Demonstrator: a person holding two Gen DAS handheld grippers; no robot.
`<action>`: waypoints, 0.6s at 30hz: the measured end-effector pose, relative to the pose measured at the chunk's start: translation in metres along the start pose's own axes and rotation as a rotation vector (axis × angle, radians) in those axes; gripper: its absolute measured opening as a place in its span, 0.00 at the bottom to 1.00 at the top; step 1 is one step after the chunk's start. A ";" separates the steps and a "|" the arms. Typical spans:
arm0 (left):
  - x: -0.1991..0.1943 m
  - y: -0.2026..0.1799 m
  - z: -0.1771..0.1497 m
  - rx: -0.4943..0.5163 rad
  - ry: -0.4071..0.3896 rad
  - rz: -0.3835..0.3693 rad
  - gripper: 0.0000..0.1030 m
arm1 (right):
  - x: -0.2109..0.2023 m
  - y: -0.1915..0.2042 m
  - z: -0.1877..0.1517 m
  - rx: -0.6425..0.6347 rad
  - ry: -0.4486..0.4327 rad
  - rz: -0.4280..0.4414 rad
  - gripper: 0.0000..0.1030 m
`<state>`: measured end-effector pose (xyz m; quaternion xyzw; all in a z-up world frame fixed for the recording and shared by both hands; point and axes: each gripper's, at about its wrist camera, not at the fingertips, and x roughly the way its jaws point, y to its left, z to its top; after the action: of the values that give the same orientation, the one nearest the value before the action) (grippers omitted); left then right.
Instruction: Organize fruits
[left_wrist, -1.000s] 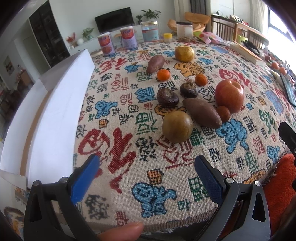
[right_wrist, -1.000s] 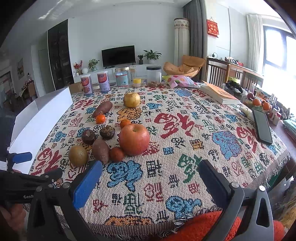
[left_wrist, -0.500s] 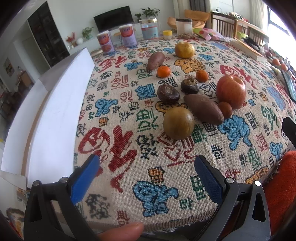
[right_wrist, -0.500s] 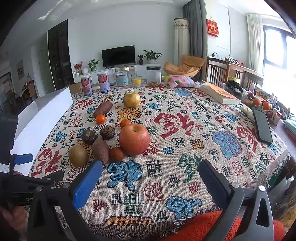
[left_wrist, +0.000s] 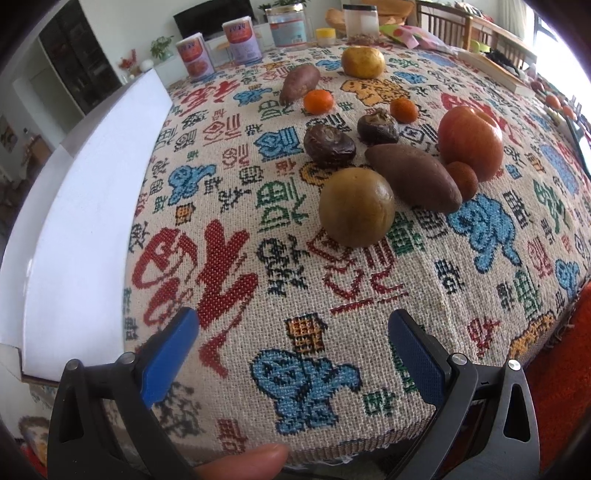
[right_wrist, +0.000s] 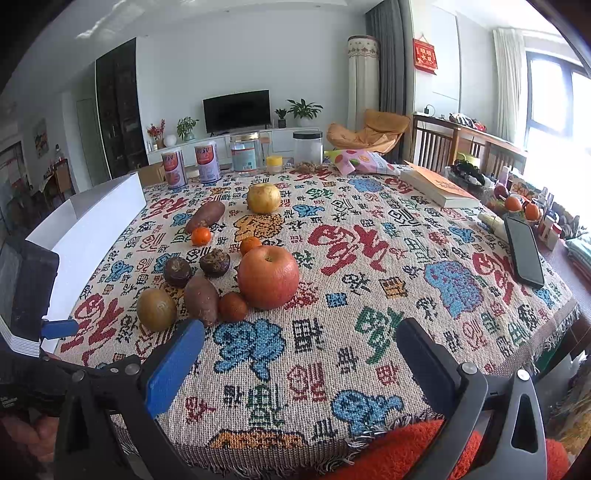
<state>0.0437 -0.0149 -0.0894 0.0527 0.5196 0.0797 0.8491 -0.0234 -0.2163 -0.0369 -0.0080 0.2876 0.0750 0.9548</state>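
Hovering wide apart and empty, left gripper (left_wrist: 291, 328), right gripper (right_wrist: 301, 341) likewise, apparently clear of tablecloth (right_wrist: 369, 229)

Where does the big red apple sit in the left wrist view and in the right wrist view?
Left wrist: the red apple is upper right, right of the near sweet potato.
Right wrist: the red apple is just left of centre.
Shared landmark: the small reddish fruit touching the apple's near side.
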 end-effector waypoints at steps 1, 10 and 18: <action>0.003 0.000 -0.002 0.002 0.011 -0.001 0.99 | 0.000 0.000 0.000 0.000 0.001 0.000 1.00; 0.003 0.000 -0.008 0.008 0.017 -0.008 1.00 | 0.001 0.000 0.000 -0.008 0.001 -0.003 1.00; 0.002 -0.003 -0.007 0.025 0.002 0.006 1.00 | 0.001 0.002 -0.001 -0.008 0.008 -0.003 1.00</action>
<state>0.0387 -0.0173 -0.0949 0.0649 0.5212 0.0755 0.8476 -0.0231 -0.2147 -0.0386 -0.0125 0.2910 0.0747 0.9537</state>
